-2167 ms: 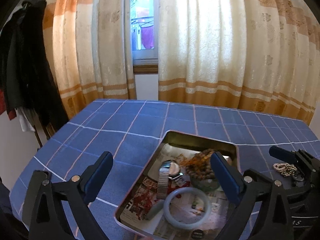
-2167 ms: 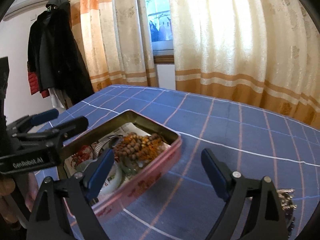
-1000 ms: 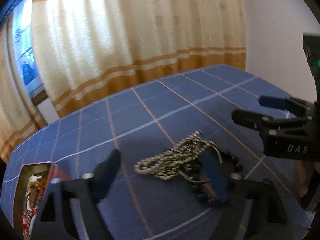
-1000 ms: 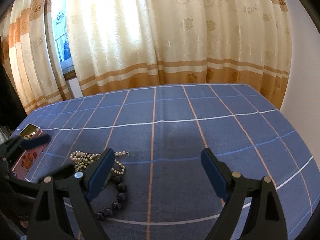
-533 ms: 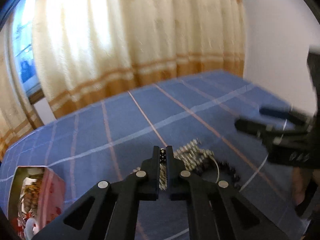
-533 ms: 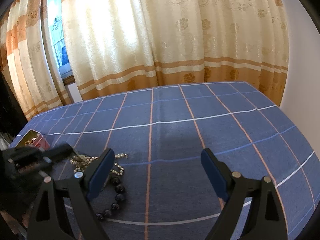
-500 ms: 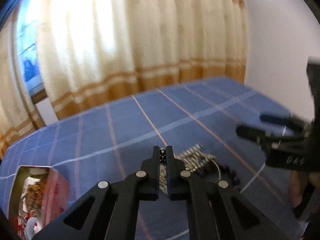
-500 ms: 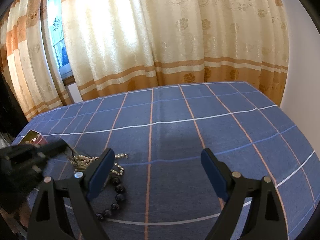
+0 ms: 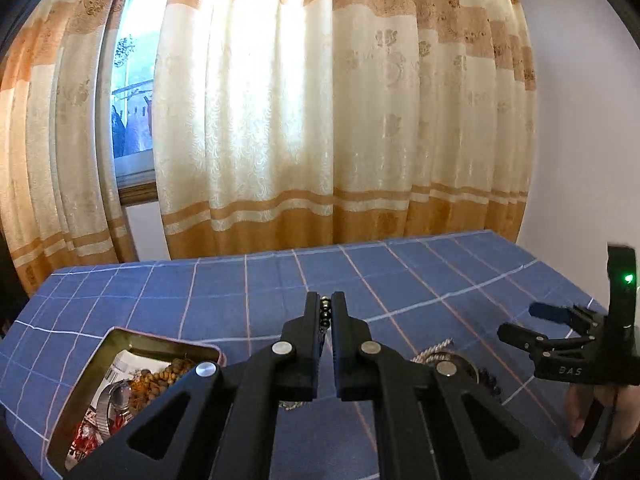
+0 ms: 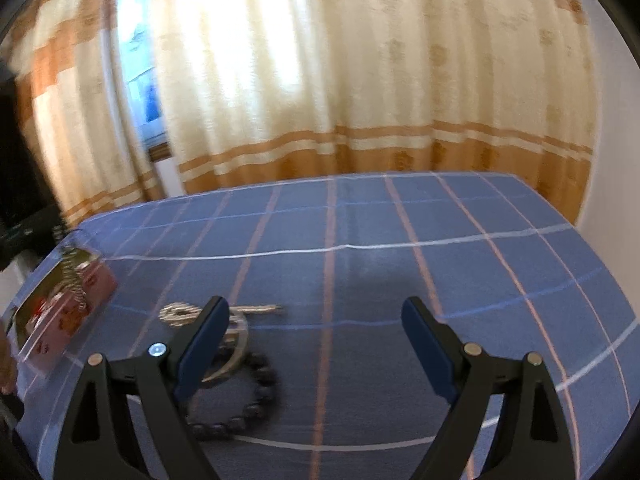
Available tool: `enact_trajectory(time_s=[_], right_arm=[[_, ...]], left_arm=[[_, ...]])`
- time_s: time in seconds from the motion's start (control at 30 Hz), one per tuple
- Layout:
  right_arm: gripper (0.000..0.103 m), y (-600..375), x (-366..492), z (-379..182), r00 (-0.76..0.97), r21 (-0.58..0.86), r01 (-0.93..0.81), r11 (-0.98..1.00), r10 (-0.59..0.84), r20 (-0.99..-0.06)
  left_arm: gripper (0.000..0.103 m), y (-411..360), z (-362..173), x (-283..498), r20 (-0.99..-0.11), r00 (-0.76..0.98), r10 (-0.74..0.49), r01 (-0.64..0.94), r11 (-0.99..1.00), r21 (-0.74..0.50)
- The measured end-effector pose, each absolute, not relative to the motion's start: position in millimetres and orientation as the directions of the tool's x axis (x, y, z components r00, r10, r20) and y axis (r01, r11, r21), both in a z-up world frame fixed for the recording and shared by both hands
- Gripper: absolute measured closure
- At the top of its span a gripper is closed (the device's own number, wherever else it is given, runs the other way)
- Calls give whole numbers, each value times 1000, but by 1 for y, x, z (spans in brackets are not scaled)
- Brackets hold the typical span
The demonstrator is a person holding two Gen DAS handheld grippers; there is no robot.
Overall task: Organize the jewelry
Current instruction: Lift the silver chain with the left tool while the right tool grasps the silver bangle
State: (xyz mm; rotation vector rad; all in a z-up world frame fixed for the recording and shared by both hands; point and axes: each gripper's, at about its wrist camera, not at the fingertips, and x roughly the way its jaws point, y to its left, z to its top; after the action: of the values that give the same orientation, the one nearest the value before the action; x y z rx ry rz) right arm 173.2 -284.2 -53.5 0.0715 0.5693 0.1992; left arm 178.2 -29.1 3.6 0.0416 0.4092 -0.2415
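Note:
My left gripper (image 9: pixel 326 314) is shut on a thin bead strand (image 9: pixel 325 312) that shows between its tips. In the right wrist view that strand (image 10: pixel 72 276) hangs blurred over the open tin (image 10: pixel 64 320) at the far left. The tin (image 9: pixel 120 336) holds a watch (image 9: pixel 110 396) and brown beads (image 9: pixel 160 380). A pale rope-like strand (image 10: pixel 180 314), a metal bangle (image 10: pixel 238 346) and a dark bead bracelet (image 10: pixel 250 408) lie on the blue checked cloth by my right gripper's left finger. My right gripper (image 10: pixel 314 320) is open over bare cloth with nothing between its fingers.
The table is covered by a blue checked cloth (image 10: pixel 400 264), and its far edge meets cream and orange curtains (image 9: pixel 320 140). A window (image 9: pixel 128 100) is at the back left. A hand (image 9: pixel 588 412) holds the right gripper's handle.
My left gripper has closed on a bead strand from the pile, risen and swung left toward the tin. The right gripper has stayed open near the rest of the pile.

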Motion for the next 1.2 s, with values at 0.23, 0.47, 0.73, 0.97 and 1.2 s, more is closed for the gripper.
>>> enact_trajectory(time_s=[0.23, 0.47, 0.73, 0.97, 1.2], right_arm=[[29, -230, 170, -61, 742, 29, -360, 932, 305, -597], [56, -207, 177, -76, 680, -21, -390, 921, 272, -681], [58, -193, 172, -83, 648, -77, -444, 893, 260, -716], [68, -182, 171, -87, 652, -145, -443, 885, 208, -729], [93, -184, 168, -83, 664, -124, -433, 893, 223, -713]], left_arm=[[99, -26, -22, 181, -458, 863, -215, 222, 974, -39], [99, -23, -38, 178, -471, 856, -213, 211, 976, -58], [99, -28, -49, 180, -488, 837, -247, 237, 968, -82], [99, -27, -50, 179, -482, 836, -264, 250, 964, -95], [99, -24, -48, 176, -463, 843, -275, 257, 961, -102]])
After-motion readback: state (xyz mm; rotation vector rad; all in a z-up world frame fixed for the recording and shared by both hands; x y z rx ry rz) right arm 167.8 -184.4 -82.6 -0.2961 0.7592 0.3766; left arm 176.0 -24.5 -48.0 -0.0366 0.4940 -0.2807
